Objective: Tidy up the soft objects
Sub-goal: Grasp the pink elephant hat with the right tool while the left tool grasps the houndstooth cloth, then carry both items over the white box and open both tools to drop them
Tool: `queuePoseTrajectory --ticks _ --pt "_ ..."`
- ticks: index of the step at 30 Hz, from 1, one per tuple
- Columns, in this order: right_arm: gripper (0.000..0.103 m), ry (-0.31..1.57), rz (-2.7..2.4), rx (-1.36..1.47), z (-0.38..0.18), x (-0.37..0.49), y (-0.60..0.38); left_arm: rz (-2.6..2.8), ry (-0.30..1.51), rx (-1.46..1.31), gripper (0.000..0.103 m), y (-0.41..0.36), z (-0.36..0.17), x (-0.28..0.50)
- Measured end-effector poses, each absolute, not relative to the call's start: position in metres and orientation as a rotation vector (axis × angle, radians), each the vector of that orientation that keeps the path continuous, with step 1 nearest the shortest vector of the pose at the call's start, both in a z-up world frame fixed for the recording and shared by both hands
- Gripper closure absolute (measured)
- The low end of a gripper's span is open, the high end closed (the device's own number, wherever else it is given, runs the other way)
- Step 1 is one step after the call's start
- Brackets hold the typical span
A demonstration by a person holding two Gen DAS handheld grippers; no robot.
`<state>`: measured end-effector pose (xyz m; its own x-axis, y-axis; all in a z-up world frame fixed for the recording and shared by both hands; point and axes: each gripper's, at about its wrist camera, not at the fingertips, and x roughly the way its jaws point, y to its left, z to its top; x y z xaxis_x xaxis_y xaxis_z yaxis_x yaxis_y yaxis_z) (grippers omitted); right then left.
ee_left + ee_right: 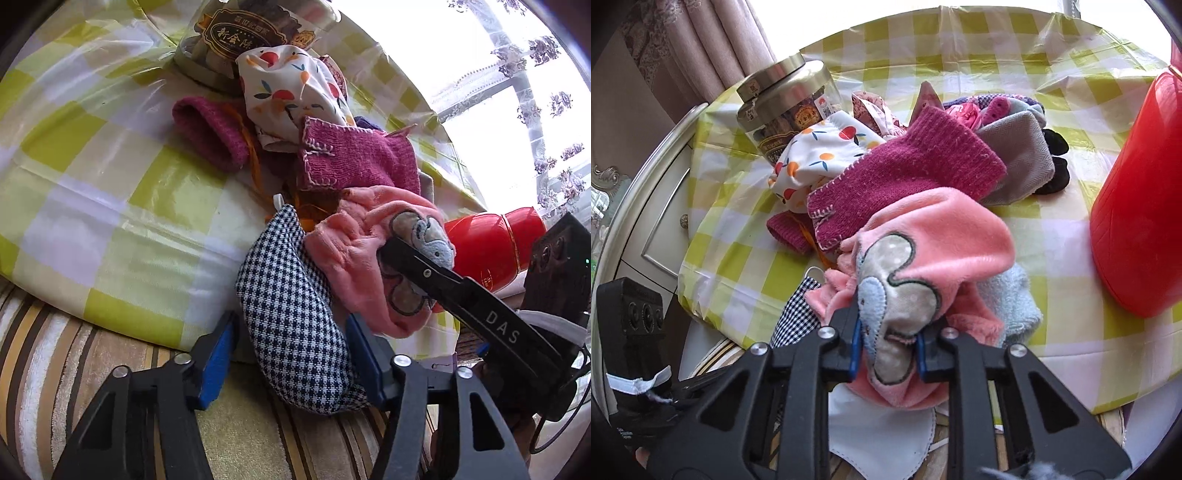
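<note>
- On the left, checked cloth [291,295] hanging over the table edge [110,229], between the blue pads [218,354] of the left gripper [291,358]; pads look pressed to its sides, though contact on the near one is hard to judge.
- Behind it, maroon knit [343,155] and fruit-print cloth [291,88] heaped on the green-checked tablecloth, jar [786,107] just beyond.
- In the middle, pink plush [942,236] lying at the near edge of the heap, partly over the checked cloth.
- Right gripper [886,350] clenched on the plush's grey and blue patch, fabric bunched between the pads.
- Grey cloth [1023,155] and pale blue towel [1015,295] beside the plush.
- Far right, red container [1137,221] standing apart.
</note>
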<state>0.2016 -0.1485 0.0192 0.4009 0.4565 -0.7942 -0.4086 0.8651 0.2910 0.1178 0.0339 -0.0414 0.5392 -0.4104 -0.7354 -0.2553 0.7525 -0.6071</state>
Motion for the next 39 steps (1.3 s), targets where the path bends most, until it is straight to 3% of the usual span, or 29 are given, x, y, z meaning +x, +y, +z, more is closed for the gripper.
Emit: queuePoseTrajectory --ticks 3,7,23,39 --pt "0.079 0.97 0.551 0.064 0.032 0.192 -0.16 -0.108 1.036 -0.74 0.072 0.03 -0.044 0.116" --pt "0.08 0.92 0.54 0.09 0.045 0.18 -0.181 -0.109 1.005 -0.744 0.078 0.03 -0.039 0.105" --pt "0.08 0.873 0.42 0.162 0.066 0.14 -0.286 -0.179 0.833 -0.716 0.084 0.011 0.012 0.062" --pt "0.08 0.861 0.124 0.15 0.065 0.102 -0.423 -0.471 0.868 -0.566 0.084 -0.143 0.06 0.096"
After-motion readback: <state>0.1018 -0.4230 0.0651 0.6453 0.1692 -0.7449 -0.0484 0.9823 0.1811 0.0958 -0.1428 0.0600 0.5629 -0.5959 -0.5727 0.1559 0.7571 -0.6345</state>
